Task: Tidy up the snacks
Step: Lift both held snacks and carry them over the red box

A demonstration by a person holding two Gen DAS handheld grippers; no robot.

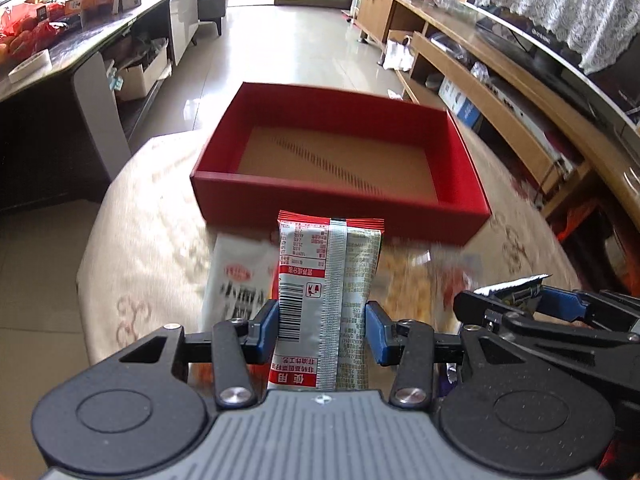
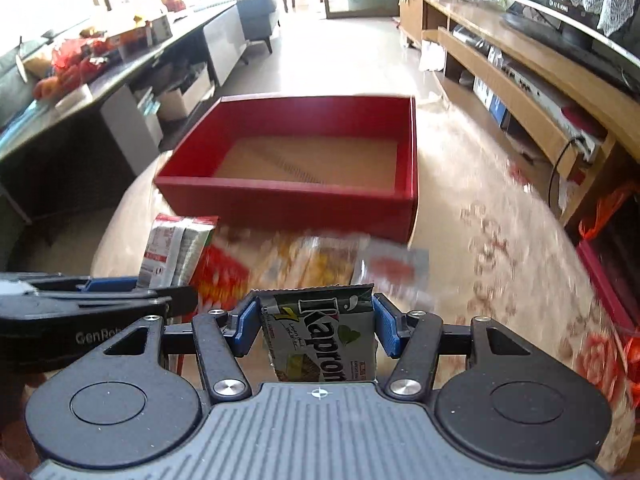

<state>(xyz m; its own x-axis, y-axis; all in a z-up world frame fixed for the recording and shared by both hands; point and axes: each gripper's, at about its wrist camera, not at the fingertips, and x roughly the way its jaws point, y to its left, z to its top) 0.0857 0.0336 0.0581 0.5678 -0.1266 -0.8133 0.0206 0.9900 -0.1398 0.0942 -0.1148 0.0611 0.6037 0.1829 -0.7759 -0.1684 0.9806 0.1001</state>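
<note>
My left gripper [image 1: 322, 330] is shut on a silver and red snack packet [image 1: 326, 292], held above the table with its back and barcode facing me. My right gripper [image 2: 316, 326] is shut on a green Kapiron snack packet [image 2: 320, 336]. An open red box [image 1: 340, 160] with a brown cardboard floor stands ahead on the table; it also shows in the right wrist view [image 2: 296, 164]. More snack packets [image 2: 320, 260] lie blurred on the table between the grippers and the box. The right gripper [image 1: 560, 312] shows at the right of the left wrist view; the left gripper [image 2: 100, 292] with its packet [image 2: 176, 252] shows at the left of the right wrist view.
The table has a beige patterned cloth [image 1: 152, 248]. A dark sideboard [image 1: 60, 64] with boxes and red bags runs along the left. A wooden TV unit [image 1: 520, 80] runs along the right. Tiled floor [image 1: 288, 48] lies beyond the table.
</note>
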